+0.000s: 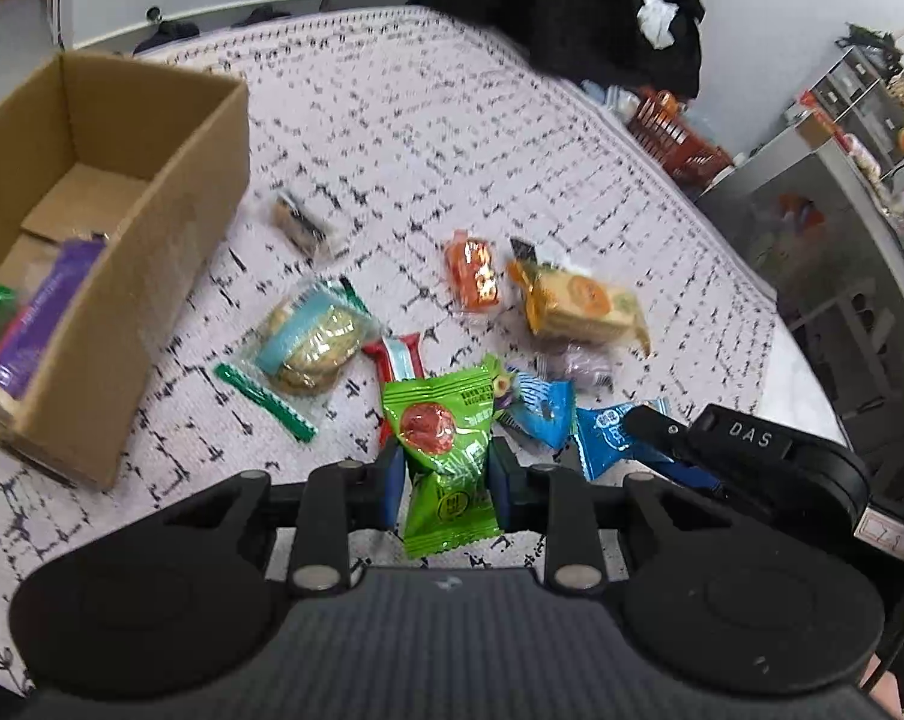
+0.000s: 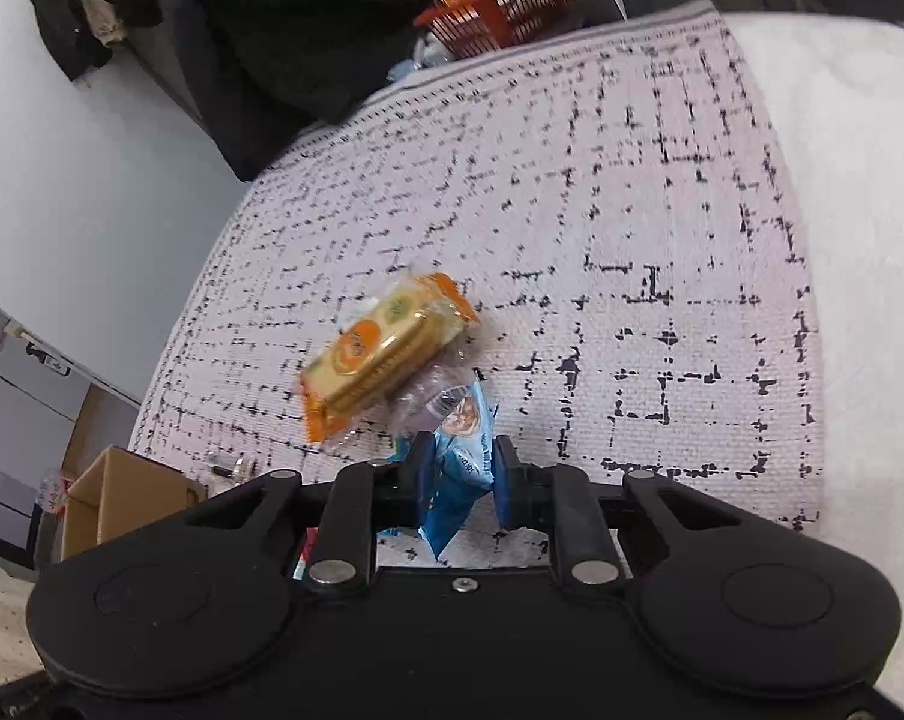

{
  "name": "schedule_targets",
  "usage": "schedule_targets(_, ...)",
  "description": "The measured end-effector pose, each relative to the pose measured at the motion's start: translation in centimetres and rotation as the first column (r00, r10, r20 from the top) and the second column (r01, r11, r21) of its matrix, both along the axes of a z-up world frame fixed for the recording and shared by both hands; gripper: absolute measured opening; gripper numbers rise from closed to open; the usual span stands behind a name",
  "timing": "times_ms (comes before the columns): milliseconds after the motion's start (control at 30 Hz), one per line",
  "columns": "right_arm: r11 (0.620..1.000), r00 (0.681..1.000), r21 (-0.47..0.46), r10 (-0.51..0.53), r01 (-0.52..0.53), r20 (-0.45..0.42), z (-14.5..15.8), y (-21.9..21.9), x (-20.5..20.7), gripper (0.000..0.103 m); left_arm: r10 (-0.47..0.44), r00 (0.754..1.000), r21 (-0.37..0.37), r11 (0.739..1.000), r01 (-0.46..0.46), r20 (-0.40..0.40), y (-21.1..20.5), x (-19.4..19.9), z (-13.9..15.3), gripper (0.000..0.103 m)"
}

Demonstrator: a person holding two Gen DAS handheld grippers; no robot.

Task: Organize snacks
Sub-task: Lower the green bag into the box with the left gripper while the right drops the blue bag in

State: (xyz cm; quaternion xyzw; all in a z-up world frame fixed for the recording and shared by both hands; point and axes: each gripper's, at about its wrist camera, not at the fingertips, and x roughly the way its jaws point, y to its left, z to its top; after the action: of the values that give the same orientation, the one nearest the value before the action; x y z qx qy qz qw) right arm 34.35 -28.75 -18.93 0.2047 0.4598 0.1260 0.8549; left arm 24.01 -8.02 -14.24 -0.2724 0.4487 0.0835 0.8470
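Now my left tool (image 1: 446, 468) pinches a glossy green crinkle-edged snack packet (image 1: 443, 450) between its blue pads, and my right tool (image 2: 459, 468) is clamped on a shiny blue foil packet (image 2: 459, 462).

Taking the open corrugated cardboard box (image 1: 170, 276) as the landmark: a purple packet (image 1: 38, 318) lies inside it. Just right of it sits a clear round cookie pack with a green serrated seal (image 1: 305, 342). Further right lie an orange wrapped sweet (image 1: 473, 276) and a rectangular cracker pack in clear and orange film (image 1: 578, 300), with a red-and-white wrapper (image 1: 401, 357) and more blue packets (image 1: 605, 432) nearer me.

Everything rests on a bed (image 1: 428, 138) with a pale woven cover crossed by broken black lines. An orange plastic basket (image 1: 680, 138) stands beyond its far edge.
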Motion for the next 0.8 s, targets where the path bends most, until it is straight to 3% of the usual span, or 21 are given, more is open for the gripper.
schedule_targets(800, 0.998, 0.991, -0.049, 0.047, -0.041, 0.126, 7.7, 4.8, -5.4, 0.019, 0.044, 0.985, -0.028, 0.999, -0.04, 0.165, 6.3, -4.7, 6.6, 0.028)
